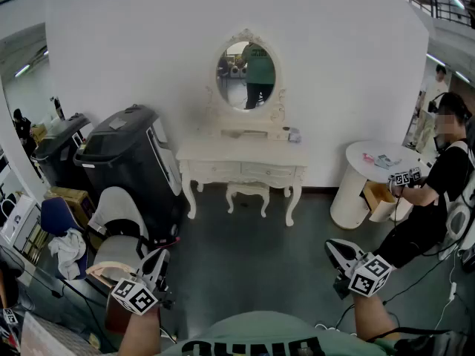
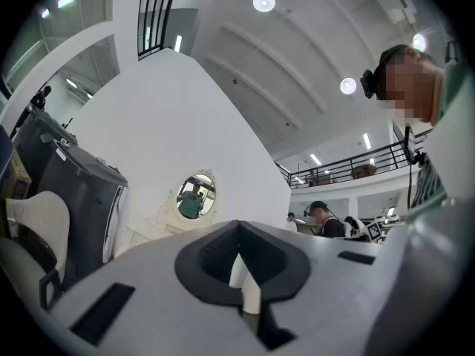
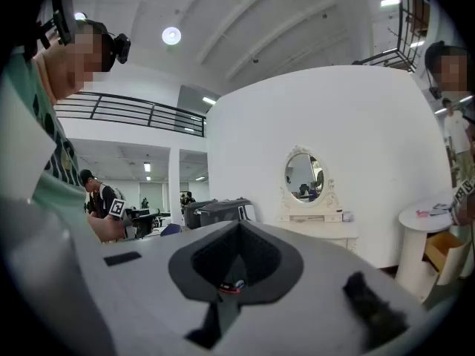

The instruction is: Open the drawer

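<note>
A white dressing table (image 1: 241, 155) with an oval mirror (image 1: 246, 73) stands against the far wall, well away from me. Its two front drawers (image 1: 215, 171) (image 1: 266, 173) look pushed in, and a small stool (image 1: 247, 191) sits under it. My left gripper (image 1: 154, 264) is at the bottom left, shut and empty. Low at the right, my right gripper (image 1: 335, 252) has its fingers together with nothing in them. Both point toward the table. The right gripper view shows the table (image 3: 315, 229) far off; the left gripper view catches only its mirror (image 2: 196, 196).
Black wheeled bins (image 1: 126, 162) and a white chair (image 1: 119, 228) crowd the left side. At the right are a round white table (image 1: 378, 162), a cardboard box (image 1: 380, 199) and a seated person (image 1: 438, 191) holding grippers. Dark floor (image 1: 252, 265) lies between me and the dressing table.
</note>
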Demonstrator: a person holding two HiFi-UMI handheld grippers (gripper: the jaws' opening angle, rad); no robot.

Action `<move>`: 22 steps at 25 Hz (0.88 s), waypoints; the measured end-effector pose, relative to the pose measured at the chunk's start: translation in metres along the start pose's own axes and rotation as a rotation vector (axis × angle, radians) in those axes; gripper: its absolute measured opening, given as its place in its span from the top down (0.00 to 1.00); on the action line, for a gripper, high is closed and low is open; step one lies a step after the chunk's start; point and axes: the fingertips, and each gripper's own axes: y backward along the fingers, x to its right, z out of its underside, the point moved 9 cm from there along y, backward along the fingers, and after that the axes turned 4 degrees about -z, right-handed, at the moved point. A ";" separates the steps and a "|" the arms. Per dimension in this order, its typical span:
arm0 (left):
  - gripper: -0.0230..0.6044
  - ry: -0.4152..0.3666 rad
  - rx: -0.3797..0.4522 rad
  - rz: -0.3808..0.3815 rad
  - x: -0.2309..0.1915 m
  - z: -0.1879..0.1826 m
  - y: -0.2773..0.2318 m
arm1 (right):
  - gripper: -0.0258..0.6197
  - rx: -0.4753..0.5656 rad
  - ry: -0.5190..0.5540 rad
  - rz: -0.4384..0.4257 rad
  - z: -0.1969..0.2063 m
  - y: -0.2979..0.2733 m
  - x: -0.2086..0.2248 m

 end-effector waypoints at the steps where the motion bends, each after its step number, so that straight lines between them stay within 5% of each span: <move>1: 0.95 0.001 0.001 0.002 0.000 0.000 0.000 | 0.94 0.000 0.002 0.003 -0.001 0.001 -0.001; 16: 0.95 0.001 0.000 0.004 0.002 -0.001 0.000 | 0.94 -0.002 0.007 0.001 0.001 0.003 -0.004; 22: 0.95 -0.003 -0.009 -0.005 0.008 -0.001 -0.006 | 0.94 0.059 -0.083 -0.013 -0.003 0.009 0.008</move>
